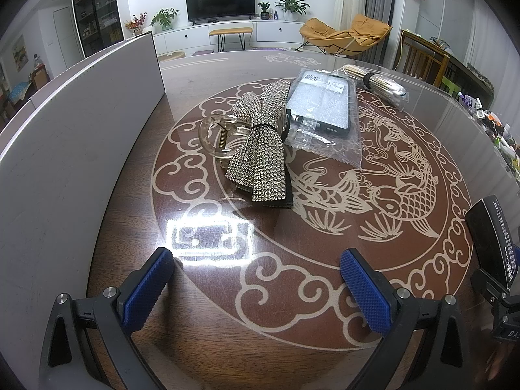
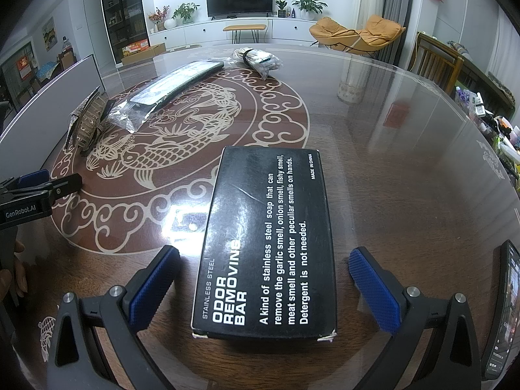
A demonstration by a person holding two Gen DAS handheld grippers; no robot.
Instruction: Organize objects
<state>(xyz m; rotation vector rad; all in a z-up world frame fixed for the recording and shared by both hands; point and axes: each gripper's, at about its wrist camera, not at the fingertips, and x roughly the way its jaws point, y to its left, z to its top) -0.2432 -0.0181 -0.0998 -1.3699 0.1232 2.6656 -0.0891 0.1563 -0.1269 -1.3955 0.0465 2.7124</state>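
A rhinestone bow hair clip lies on the round glass table, ahead of my open, empty left gripper; it also shows in the right wrist view. Behind it lies a phone case in a clear bag, also seen in the right wrist view, and a bundle of cotton swabs at the far side. A black "odor removing bar" box lies between the fingers of my open right gripper, with gaps on both sides. The box also shows at the right edge of the left wrist view.
A grey board stands upright along the table's left side. A phone lies at the right edge near my right gripper. Small clutter sits on the far right. My left gripper shows at the left edge of the right wrist view.
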